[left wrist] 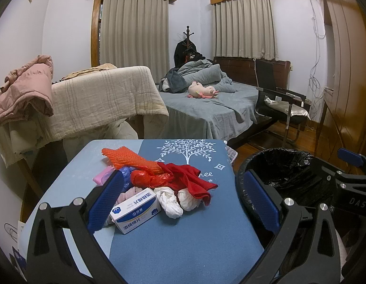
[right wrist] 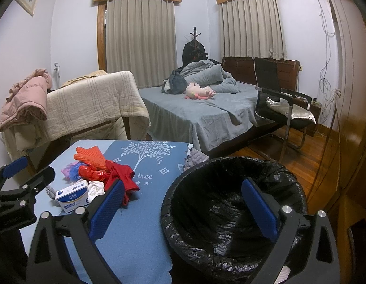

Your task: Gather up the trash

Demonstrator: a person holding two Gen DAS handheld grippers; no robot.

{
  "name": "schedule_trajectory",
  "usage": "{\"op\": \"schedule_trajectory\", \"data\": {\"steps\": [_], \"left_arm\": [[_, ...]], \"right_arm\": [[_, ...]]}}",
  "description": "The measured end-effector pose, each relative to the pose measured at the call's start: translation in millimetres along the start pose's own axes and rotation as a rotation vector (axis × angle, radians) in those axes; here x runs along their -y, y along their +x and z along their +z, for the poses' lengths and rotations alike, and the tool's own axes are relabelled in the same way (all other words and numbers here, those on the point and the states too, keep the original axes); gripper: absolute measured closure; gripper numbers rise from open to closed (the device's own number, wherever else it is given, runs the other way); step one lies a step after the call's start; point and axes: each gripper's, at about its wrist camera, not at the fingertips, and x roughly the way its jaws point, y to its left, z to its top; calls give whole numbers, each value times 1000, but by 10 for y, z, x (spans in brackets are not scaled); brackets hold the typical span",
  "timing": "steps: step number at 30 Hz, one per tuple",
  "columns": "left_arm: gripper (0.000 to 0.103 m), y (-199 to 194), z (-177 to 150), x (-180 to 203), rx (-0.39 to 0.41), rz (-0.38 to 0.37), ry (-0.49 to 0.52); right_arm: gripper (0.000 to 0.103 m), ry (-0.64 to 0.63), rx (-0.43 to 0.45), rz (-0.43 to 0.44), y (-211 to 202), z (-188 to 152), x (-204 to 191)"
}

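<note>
Beside the matt blue cloth table cover (left wrist: 183, 236), the bin's black plastic liner (right wrist: 230, 201) is gleaming glossy and crinkled; red cloth (left wrist: 190, 177) is lying soft on it.

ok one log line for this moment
left gripper: open, empty | right gripper: open, empty | trash pile: on table | bin: empty

Ahead of the grippers: one white box (left wrist: 135, 210), one orange net (left wrist: 131, 161), one red cloth (left wrist: 190, 179), one lined bin (right wrist: 232, 213).
</note>
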Motion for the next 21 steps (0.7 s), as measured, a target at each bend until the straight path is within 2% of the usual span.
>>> {"op": "schedule_trajectory", "data": {"steps": [14, 16, 21], "left_arm": [[5, -10, 15, -35, 0, 2, -8], [5, -1, 37, -67, -1, 6, -10], [5, 129, -54, -168, 3, 39, -24]], "right_arm": [[6, -2, -2, 4, 0, -20, -49], [6, -4, -5, 11, 135, -123, -142], [6, -11, -8, 28, 237, -72, -198]]}}
